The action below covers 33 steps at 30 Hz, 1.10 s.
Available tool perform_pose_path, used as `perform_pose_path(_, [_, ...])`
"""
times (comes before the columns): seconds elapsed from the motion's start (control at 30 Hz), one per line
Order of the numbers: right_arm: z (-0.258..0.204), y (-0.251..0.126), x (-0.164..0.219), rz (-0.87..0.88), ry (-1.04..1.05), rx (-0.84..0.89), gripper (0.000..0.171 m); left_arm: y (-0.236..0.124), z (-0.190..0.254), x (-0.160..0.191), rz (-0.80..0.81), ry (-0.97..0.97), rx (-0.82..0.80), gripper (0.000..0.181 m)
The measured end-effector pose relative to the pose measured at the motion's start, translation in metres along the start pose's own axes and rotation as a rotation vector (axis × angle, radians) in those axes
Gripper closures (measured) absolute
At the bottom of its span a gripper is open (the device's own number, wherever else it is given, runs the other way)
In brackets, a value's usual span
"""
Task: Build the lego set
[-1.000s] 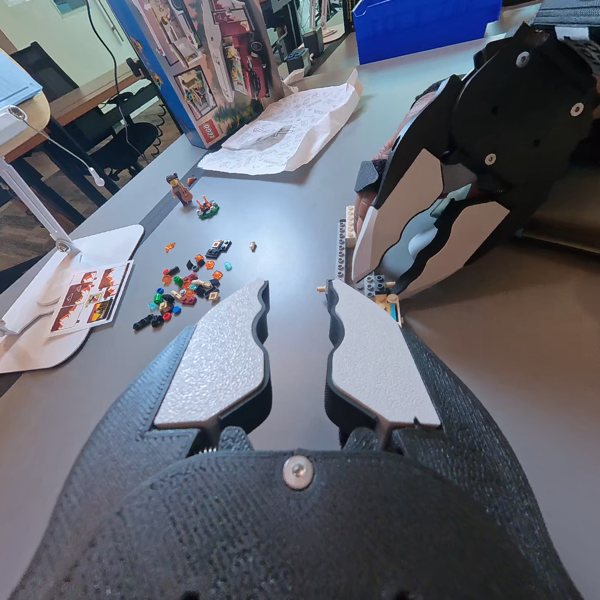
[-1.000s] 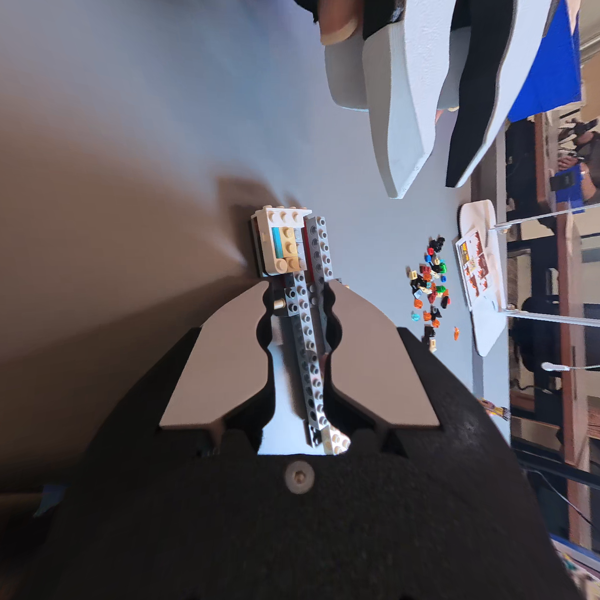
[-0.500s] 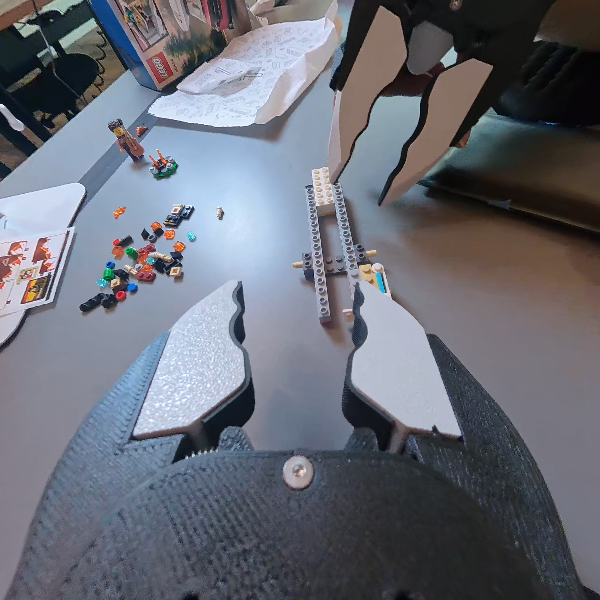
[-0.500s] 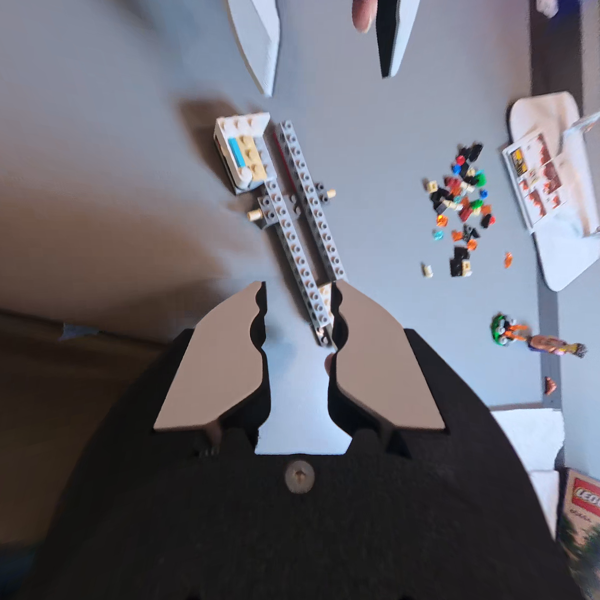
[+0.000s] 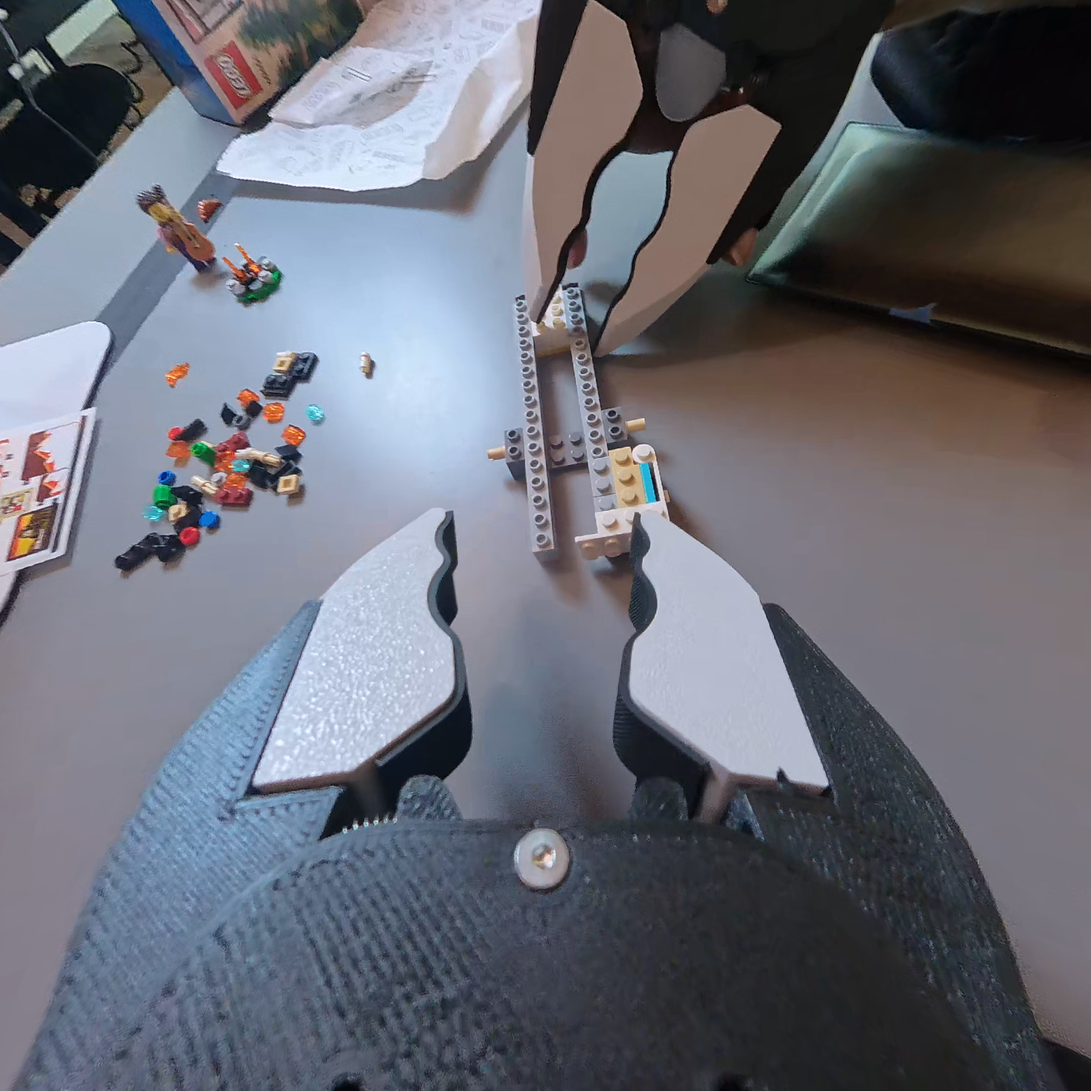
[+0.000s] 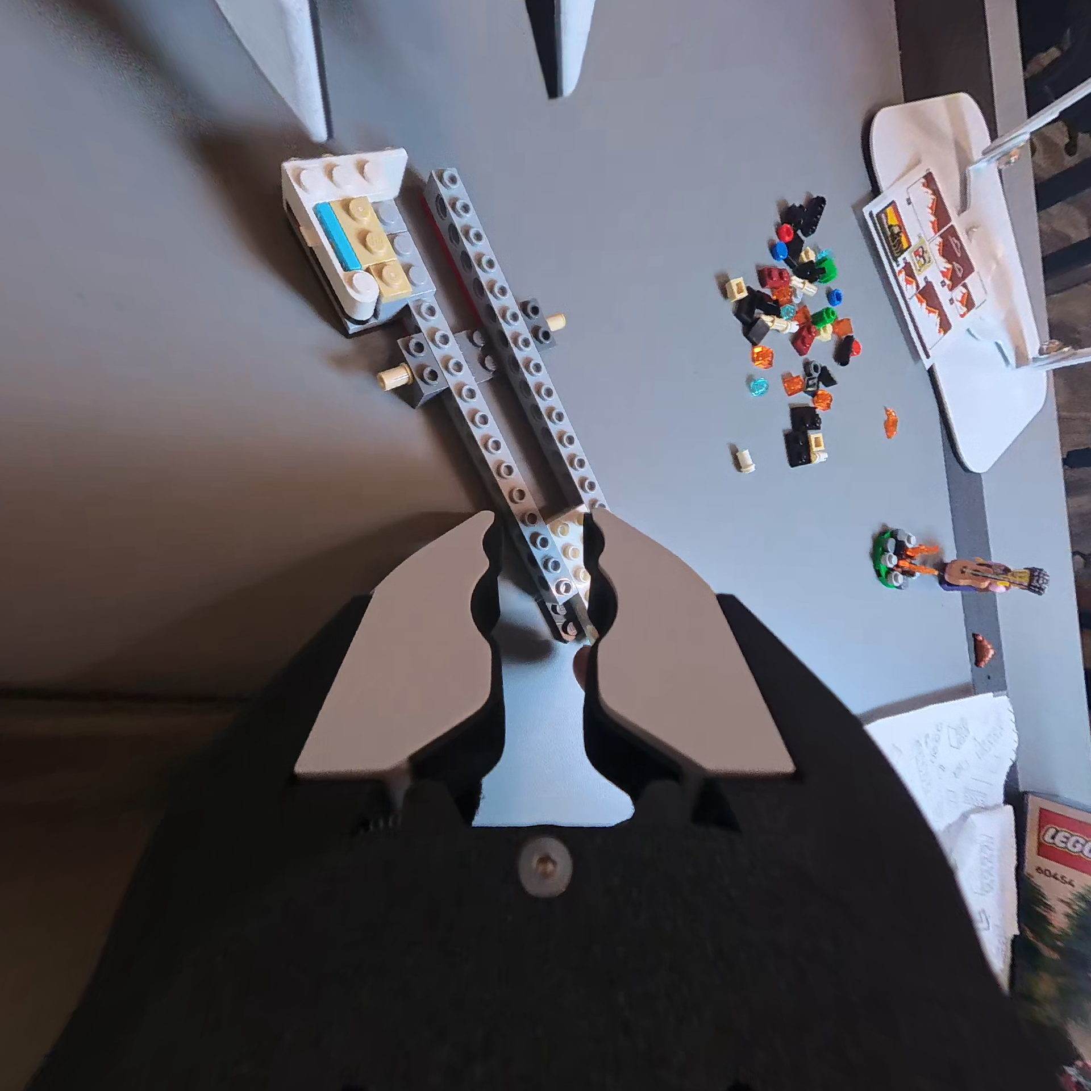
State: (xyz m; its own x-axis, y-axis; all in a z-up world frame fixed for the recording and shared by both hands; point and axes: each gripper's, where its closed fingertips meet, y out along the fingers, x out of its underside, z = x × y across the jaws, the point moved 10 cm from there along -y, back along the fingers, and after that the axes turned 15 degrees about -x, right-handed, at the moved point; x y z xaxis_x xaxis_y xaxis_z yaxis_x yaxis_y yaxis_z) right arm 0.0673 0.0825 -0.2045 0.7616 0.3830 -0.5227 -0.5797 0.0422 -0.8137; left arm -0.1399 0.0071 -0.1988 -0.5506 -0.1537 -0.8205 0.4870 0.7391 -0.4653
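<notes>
The lego chassis [image 5: 558, 425], two long grey beams with a white, tan and blue cab at one end, lies flat on the grey table [image 5: 413, 307]. It also shows in the right wrist view [image 6: 496, 378]. My left gripper [image 5: 543, 525] is open and empty. Its right fingertip [image 5: 643, 531] is at the cab end of the chassis. My right gripper [image 6: 540, 522] is open with narrow jaws. It straddles the far end of the beams, around a white brick [image 6: 570, 540]. It shows in the left wrist view [image 5: 575, 333] with its tips down at the table.
A pile of small coloured pieces [image 5: 230, 466] lies left of the chassis, with a loose tan pin [image 5: 367, 363]. A minifigure [image 5: 177, 230] and campfire build [image 5: 254, 277] stand farther back. A sticker sheet [image 5: 35, 484], paper bag [image 5: 384, 106], set box [image 5: 236, 59] and dark pad [image 5: 915, 236] ring the area. Some 10 cm of space lies between my two pairs of fingers. My right tips are roughly 9 cm from the loose tan pin [image 5: 367, 363]. Look for it in the right wrist view [image 6: 742, 463] too.
My left jaws have opened wider and drawn back to the cab end. My right gripper let go along the beams, lifted, turned, and has come down over the chassis's far end.
</notes>
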Motion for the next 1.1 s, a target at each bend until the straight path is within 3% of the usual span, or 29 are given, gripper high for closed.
perform_pose_path(0.27, [0.003, 0.001, 0.001, -0.015, 0.039, 0.06, 0.148, -0.021, -0.039, -0.005, 0.256, -0.187, -0.264, 0.128])
perform_pose_path(0.5, [0.005, -0.027, -0.024, 0.342, 0.158, 0.004, 0.146, -0.044, -0.054, -0.012, 0.423, -0.245, -0.447, 0.133])
perform_pose_path(0.7, [0.018, -0.042, -0.021, 0.56, 0.284, 0.199, 0.142, -0.052, -0.06, -0.011, 0.472, -0.263, -0.529, 0.133])
perform_pose_path(1.1, [0.055, -0.041, -0.007, 0.642, 0.378, 0.365, 0.14, -0.049, -0.07, 0.0, 0.465, -0.303, -0.557, 0.138])
